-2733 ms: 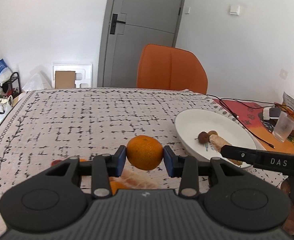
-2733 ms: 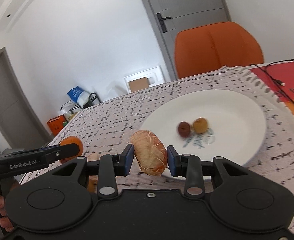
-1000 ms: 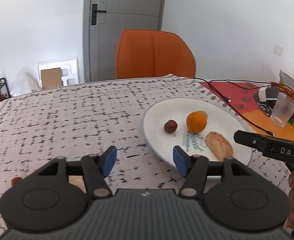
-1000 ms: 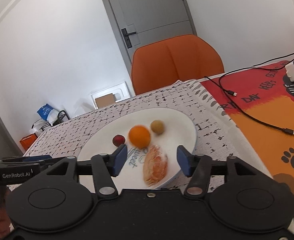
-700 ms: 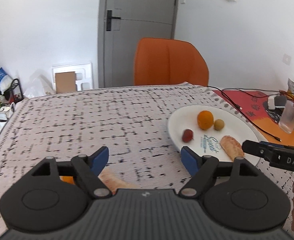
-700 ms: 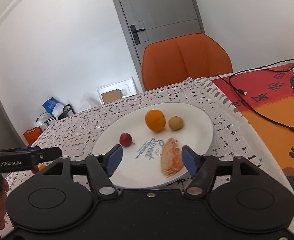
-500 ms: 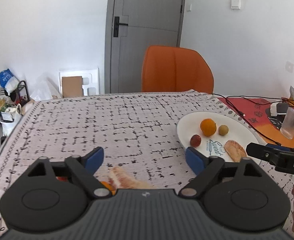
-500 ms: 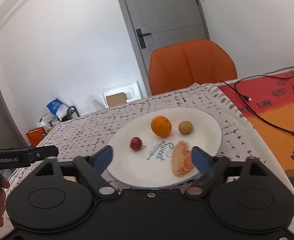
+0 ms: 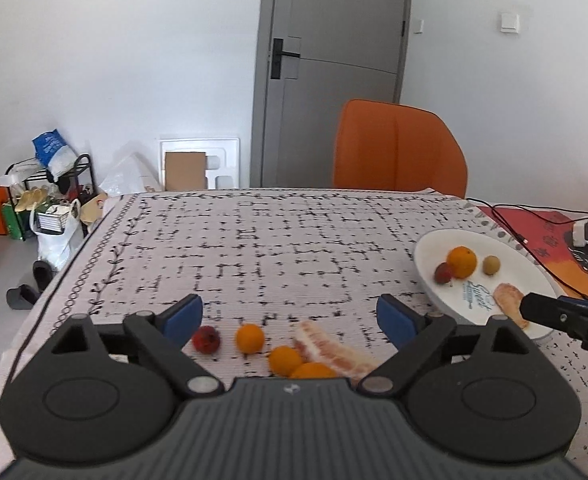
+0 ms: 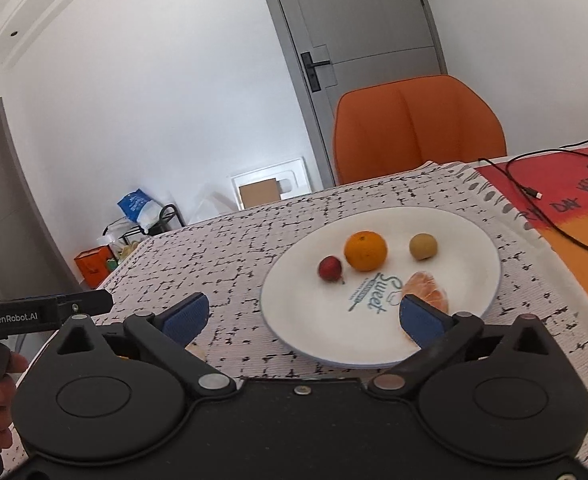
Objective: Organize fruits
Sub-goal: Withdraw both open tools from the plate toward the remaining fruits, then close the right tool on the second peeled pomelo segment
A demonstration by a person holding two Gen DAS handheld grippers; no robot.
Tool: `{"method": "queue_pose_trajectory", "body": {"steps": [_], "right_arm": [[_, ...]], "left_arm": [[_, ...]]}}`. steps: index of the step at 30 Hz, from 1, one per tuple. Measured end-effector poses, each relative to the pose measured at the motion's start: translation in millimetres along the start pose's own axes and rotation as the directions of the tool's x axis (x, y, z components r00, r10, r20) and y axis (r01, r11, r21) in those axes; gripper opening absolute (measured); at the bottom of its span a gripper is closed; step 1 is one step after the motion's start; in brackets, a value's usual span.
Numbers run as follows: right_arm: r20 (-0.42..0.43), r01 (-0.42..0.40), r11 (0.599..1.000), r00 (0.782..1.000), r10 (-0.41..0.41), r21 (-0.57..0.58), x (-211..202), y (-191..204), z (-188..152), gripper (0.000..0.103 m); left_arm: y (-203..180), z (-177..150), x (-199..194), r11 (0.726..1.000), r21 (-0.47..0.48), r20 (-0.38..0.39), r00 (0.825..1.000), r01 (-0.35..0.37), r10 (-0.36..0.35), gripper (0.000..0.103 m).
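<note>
Nearest to me, the left gripper [image 9: 290, 316] hangs over the patterned worktop [image 9: 254, 248] with its blue fingers [image 9: 184, 316] spread wide; they have just been opening, and nothing sits between the pads. Just beyond the fingers, on the cloth, lies a loose cluster of fruit: a small red fruit [image 9: 206, 339], a small orange [image 9: 249, 337], two more oranges [image 9: 285, 359] partly hidden by the gripper body, and a peeled citrus piece [image 9: 330, 350] touching them.

The right gripper [image 10: 304, 316] is likewise wide open, its fingers [image 10: 186, 316] having just been spreading, gripping nothing. Its right pad overlaps the near edge of the white plate [image 10: 474, 240] in the view. On that plate rest a peeled segment cluster [image 10: 428, 292] near the front rim, a red fruit [image 10: 330, 268] beside a whole orange [image 10: 365, 250], and a brownish-green round fruit [image 10: 423, 246] a little apart.

Farther back, an orange chair [image 10: 418, 128] stands at the worktop's far edge before a grey door [image 9: 334, 72].
</note>
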State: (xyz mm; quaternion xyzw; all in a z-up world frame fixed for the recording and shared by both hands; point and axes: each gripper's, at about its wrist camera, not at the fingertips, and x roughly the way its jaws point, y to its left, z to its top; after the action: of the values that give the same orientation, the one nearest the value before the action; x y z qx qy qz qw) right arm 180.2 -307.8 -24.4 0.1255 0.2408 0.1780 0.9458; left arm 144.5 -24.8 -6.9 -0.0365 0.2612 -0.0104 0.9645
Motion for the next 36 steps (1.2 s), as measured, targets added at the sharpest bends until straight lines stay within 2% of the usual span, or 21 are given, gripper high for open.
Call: {"method": "queue_pose_trajectory", "body": {"steps": [18,27,30,36], "right_arm": [[-0.053,-0.055,0.997,0.997,0.053,-0.051,15.6,31.2,-5.8,0.103],[-0.084,-0.096,0.992,0.993,0.088,-0.086,24.2,49.5,-8.7,0.102],[-0.101,-0.109,0.989,0.99,0.099,-0.096,28.2,54.7,-10.2,0.1],[-0.146,-0.131,0.985,0.983,0.114,-0.112,40.2,63.4,-13.2,0.084]], "left_arm": [[41.8,-16.4,-8.6,0.998,-0.058,-0.005,0.999,-0.04,0.04,0.093],[58.3,-24.6,-7.1,0.995,-0.092,-0.015,0.999,-0.033,0.032,0.092],[61.9,-27.7,-5.6,0.995,-0.097,-0.022,0.999,-0.028,0.026,0.092],[68.8,-33.3,-2.1,0.993,-0.113,-0.035,0.999,-0.025,0.021,0.089]]}}
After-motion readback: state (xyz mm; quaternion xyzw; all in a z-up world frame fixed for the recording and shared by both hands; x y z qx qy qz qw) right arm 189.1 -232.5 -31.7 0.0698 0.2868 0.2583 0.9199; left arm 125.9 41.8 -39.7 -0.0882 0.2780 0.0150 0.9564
